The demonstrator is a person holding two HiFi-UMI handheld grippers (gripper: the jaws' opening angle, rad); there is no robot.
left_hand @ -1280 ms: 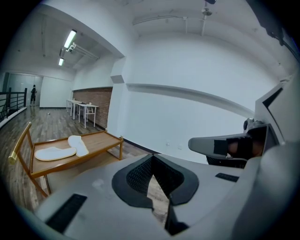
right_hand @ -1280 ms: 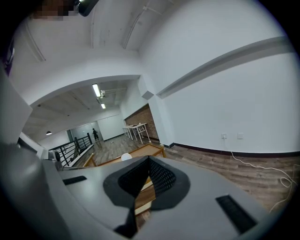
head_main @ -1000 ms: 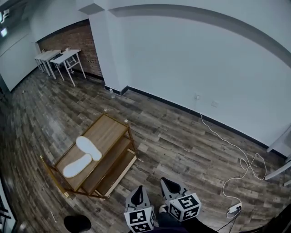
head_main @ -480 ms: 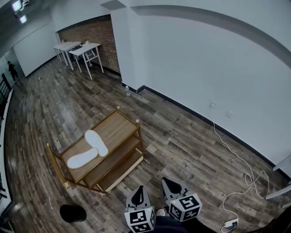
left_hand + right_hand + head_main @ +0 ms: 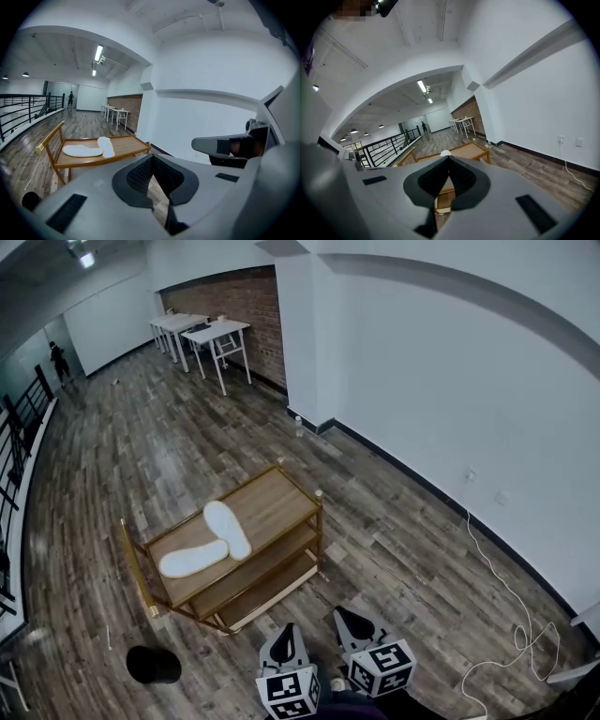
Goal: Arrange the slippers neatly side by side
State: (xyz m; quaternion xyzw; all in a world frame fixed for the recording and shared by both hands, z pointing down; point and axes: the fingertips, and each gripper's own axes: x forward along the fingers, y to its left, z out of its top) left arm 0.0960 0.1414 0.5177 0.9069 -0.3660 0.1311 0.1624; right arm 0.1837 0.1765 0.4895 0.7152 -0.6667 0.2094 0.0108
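Two white slippers lie on the top shelf of a low wooden rack [image 5: 281,498]. One slipper [image 5: 227,529] points away; the other slipper [image 5: 194,559] lies crosswise, its end touching the first, so they form an angle. My left gripper [image 5: 285,632] and right gripper [image 5: 349,617] hover at the bottom of the head view, short of the rack, both shut and holding nothing. The left gripper view shows its own jaw tips [image 5: 151,157] together, with the rack [image 5: 126,145] and both slippers [image 5: 83,151] beyond. In the right gripper view, the gripper [image 5: 449,158] mostly hides the rack [image 5: 471,150].
A black round object [image 5: 154,665] sits on the wood floor left of the grippers. White tables [image 5: 202,332] stand by the brick wall far back. A black railing [image 5: 19,427] runs along the left. A white cable [image 5: 511,606] trails by the right wall.
The head view has swung left: the rack and slippers sit further right in the picture and more of the railing shows. Both grippers stay shut in the same place.
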